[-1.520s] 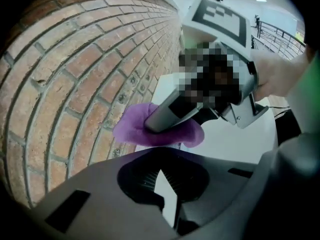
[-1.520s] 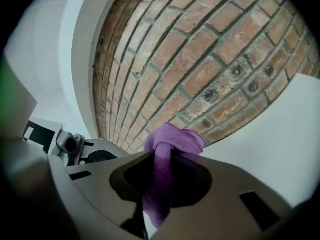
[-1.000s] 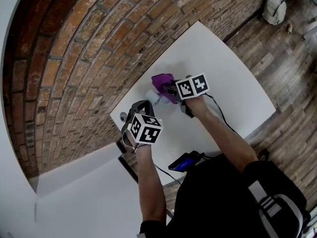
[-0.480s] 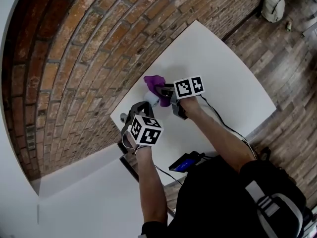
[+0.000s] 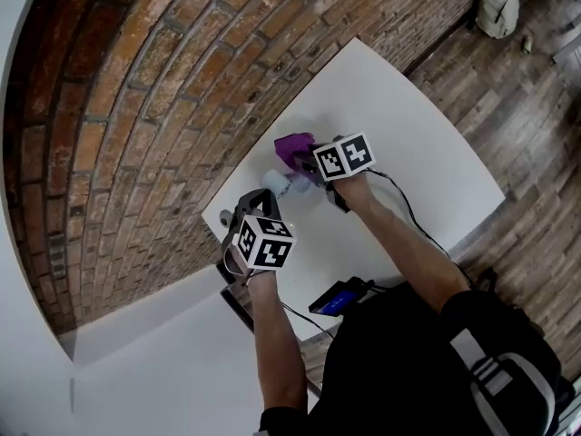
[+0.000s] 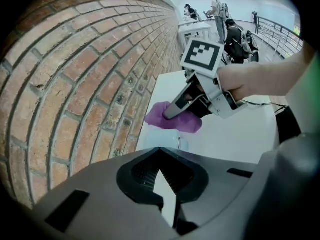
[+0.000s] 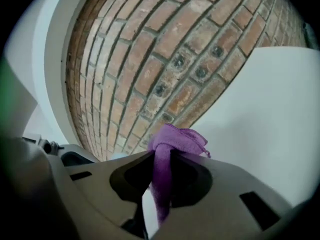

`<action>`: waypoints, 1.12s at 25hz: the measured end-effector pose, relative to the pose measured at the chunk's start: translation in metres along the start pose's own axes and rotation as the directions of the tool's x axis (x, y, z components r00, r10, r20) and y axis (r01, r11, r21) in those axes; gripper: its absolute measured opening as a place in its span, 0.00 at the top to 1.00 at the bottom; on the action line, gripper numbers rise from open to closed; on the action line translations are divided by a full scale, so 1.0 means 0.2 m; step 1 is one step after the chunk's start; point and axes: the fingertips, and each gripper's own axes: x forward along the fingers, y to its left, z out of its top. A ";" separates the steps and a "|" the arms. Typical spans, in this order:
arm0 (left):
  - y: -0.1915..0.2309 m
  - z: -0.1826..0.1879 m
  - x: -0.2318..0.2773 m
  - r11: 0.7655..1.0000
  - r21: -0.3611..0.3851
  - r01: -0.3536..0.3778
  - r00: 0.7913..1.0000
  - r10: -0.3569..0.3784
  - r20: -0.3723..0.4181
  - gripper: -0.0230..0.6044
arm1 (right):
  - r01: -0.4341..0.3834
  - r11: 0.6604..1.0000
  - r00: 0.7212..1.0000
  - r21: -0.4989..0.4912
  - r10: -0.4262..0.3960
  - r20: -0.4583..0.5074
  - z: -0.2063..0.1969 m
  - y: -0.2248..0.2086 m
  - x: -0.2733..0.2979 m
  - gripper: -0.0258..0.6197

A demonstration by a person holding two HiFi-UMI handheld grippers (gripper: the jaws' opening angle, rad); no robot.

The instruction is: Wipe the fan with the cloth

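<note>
A small pale fan (image 5: 275,181) sits on the white table (image 5: 427,162) close to the brick wall. My right gripper (image 5: 309,165) is shut on a purple cloth (image 5: 295,147), whose bunched end lies over the fan's far side. In the right gripper view the cloth (image 7: 170,140) hangs down between the jaws of my right gripper (image 7: 160,160). My left gripper (image 5: 258,194) is shut just in front of the fan. The left gripper view shows the fan (image 6: 171,143) beyond the tips of my left gripper (image 6: 160,172), with the cloth (image 6: 172,119) above it. Whether anything is pinched there I cannot make out.
The brick wall (image 5: 154,107) runs along the table's far edge. A black device with a blue screen (image 5: 340,295) lies at the near edge, with a cable (image 5: 408,209) across the table. A small grey object (image 5: 225,213) sits left of my left gripper. A bag (image 5: 499,12) stands on the wooden floor.
The right gripper swung the cloth left toward the wall, then back right over the fan. The left gripper stayed put.
</note>
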 end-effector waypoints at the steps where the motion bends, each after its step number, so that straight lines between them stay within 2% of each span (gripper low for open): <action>1: 0.00 0.00 0.00 1.000 0.000 -0.001 1.000 0.001 0.001 0.98 | -0.038 0.999 0.999 0.006 0.038 0.020 0.04 0.05 -0.01 0.85; 4: 0.01 0.00 0.00 1.000 -0.006 0.000 1.000 0.000 0.002 0.98 | -0.148 0.988 0.989 0.053 0.148 -0.001 0.02 0.18 0.04 0.85; 8: 0.00 0.00 0.00 1.000 -0.008 0.001 1.000 -0.001 0.002 0.98 | -0.144 0.977 0.989 0.159 0.148 -0.016 -0.12 0.10 0.12 0.85; 10: 0.00 0.00 0.00 1.000 -0.006 0.000 1.000 0.000 0.002 0.98 | -0.089 0.984 0.995 0.152 0.094 -0.026 -0.16 0.03 0.12 0.85; 12: 0.01 0.00 0.00 1.000 -0.009 -0.001 1.000 0.001 0.003 0.98 | 0.007 0.997 0.995 0.079 0.001 -0.100 -0.22 -0.07 0.13 0.85; 15: 0.00 0.00 0.00 1.000 -0.015 0.001 1.000 -0.001 0.006 0.98 | 0.116 0.993 0.967 -0.029 -0.120 -0.225 -0.32 -0.20 0.12 0.85; 16: 0.00 0.00 0.00 1.000 -0.017 0.003 1.000 -0.003 0.007 0.98 | 0.138 0.989 0.962 -0.060 -0.149 -0.231 -0.31 -0.23 0.10 0.85; 18: 0.00 0.00 0.00 1.000 -0.019 0.004 1.000 -0.004 0.010 0.98 | 0.157 0.982 0.969 -0.107 -0.173 -0.174 -0.20 -0.20 0.06 0.85; 19: 0.01 0.00 0.00 1.000 -0.019 0.003 1.000 -0.003 0.011 0.98 | 0.144 0.982 0.979 -0.124 -0.160 -0.128 -0.12 -0.16 0.05 0.85; 21: 0.01 0.00 0.00 1.000 -0.020 0.002 1.000 -0.002 0.013 0.98 | 0.063 0.989 0.996 -0.130 -0.071 -0.056 0.00 -0.02 0.05 0.85; 23: 0.01 0.00 0.00 1.000 -0.023 0.002 1.000 -0.002 0.013 0.98 | -0.042 0.996 0.998 -0.081 0.038 -0.056 0.01 0.09 0.09 0.85; 24: 0.01 0.00 0.00 1.000 -0.024 0.002 1.000 -0.002 0.013 0.98 | -0.070 0.996 0.995 -0.049 0.066 -0.076 -0.03 0.11 0.12 0.85; 26: 0.00 0.00 0.00 1.000 -0.022 0.003 1.000 -0.003 0.011 0.98 | -0.045 0.999 0.993 0.001 0.045 -0.109 -0.12 0.05 0.17 0.85; 28: 0.00 0.00 0.00 1.000 -0.019 0.003 1.000 -0.003 0.011 0.98 | 0.037 0.999 0.990 0.020 -0.033 -0.139 -0.20 -0.08 0.19 0.85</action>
